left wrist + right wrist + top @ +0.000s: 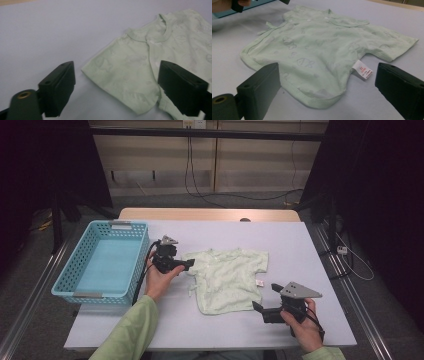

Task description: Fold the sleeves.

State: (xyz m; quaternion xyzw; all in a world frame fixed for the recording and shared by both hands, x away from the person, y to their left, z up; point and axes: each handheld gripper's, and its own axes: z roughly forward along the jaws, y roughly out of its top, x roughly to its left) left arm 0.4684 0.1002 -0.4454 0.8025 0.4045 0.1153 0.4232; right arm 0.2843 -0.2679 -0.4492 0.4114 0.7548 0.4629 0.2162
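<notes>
A small pale green baby shirt (227, 279) lies flat on the table, its neck toward the far side. My left gripper (189, 265) is at the shirt's left sleeve, jaws apart, the sleeve (125, 77) lying between them untouched. My right gripper (265, 297) hovers at the shirt's lower right hem, open, with the hem (317, 100) and a white label (362, 70) ahead of its jaws. The left hand and its gripper (239, 4) show at the top left of the right gripper view.
A light blue plastic basket (85, 270) stands at the table's left side, close to the left hand. The table (300, 250) has a pale lavender cover. Dark curtains and cables lie beyond the far edge.
</notes>
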